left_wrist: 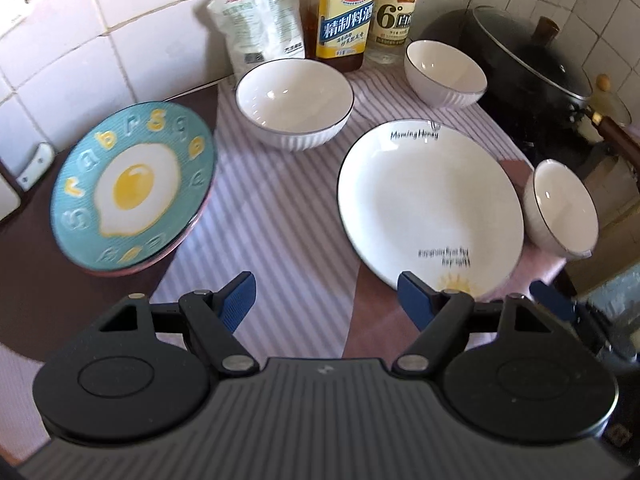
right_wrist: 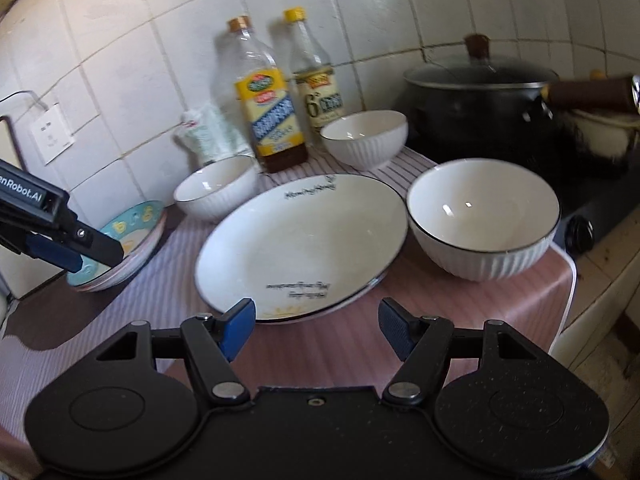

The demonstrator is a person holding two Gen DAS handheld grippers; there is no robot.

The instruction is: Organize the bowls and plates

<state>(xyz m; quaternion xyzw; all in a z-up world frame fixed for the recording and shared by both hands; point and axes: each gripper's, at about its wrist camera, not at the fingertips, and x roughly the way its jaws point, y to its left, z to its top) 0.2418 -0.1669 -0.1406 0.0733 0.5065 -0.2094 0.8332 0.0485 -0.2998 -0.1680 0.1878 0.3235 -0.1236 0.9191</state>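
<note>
Nothing looks sorted yet: the white plate [right_wrist: 300,246] lies mid-table, three white bowls [right_wrist: 482,220] loose at its ten, twelve and three o'clock, the egg plate [left_wrist: 134,188] at nine, while both the left gripper [left_wrist: 326,298] and right gripper [right_wrist: 316,326] hover with jaws wide and empty.

Home kitchen: white tiled wall [right_wrist: 120,60], lidded black pot [right_wrist: 480,104] on a stove, seasoning bottles [right_wrist: 268,120] against the wall.

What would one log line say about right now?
left gripper: open, empty | right gripper: open, empty | white plate: on cloth | bowls: three, unstacked | egg plate: apart
</note>
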